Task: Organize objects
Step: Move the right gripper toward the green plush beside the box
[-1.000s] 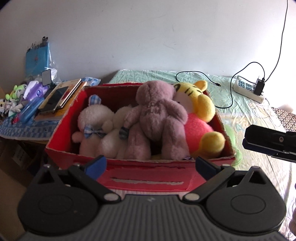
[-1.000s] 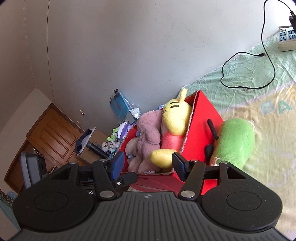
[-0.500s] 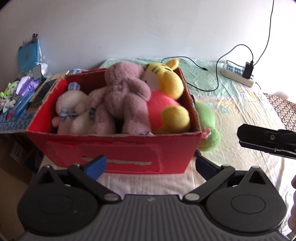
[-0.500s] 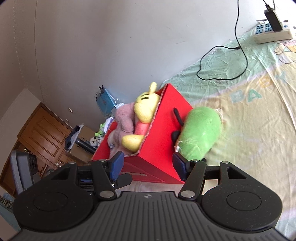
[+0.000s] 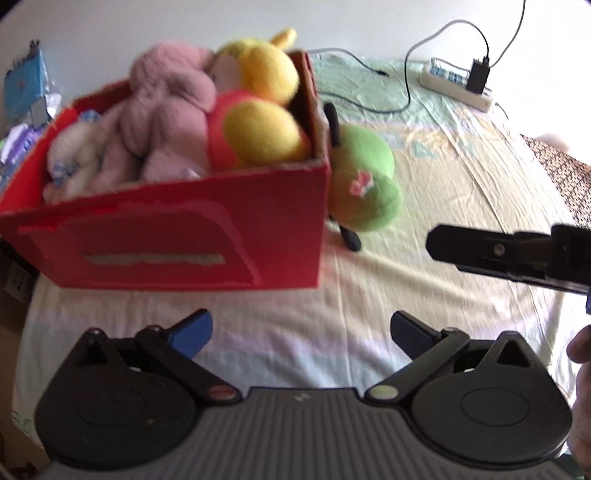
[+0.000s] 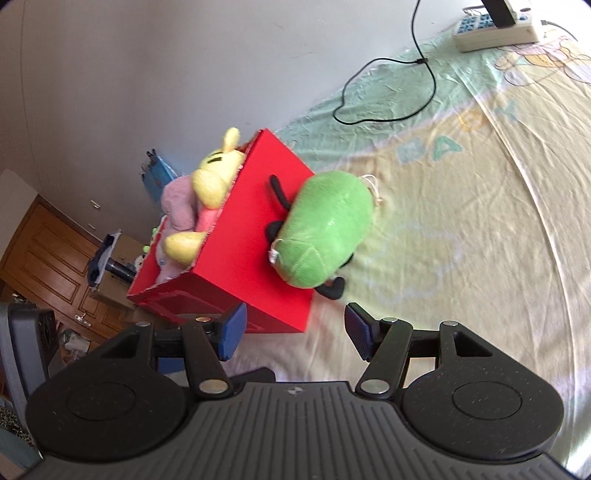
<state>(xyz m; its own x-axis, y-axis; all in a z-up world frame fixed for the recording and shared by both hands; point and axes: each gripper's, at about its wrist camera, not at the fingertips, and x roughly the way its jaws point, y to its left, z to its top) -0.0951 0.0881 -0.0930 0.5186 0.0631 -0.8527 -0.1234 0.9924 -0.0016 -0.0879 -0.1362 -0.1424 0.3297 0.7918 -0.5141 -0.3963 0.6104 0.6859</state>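
Observation:
A red cardboard box stands on the bed, packed with a pink teddy, a yellow and red plush and a white plush. A green plush with black limbs lies on the sheet against the box's right side. My left gripper is open above bare sheet in front of the box, nothing between its fingers. My right gripper is open and empty, just short of the green plush and the box corner; one black finger of it shows in the left wrist view.
The bed sheet spreads pale yellow and green to the right. A power strip with a black cable lies at the far side by the wall. Cluttered items and a wooden door lie left of the box.
Both grippers have sunk and tilted downward. In the left wrist view the box slid up and left, showing the green plush. The right gripper came nearer the green plush. Both stayed open.

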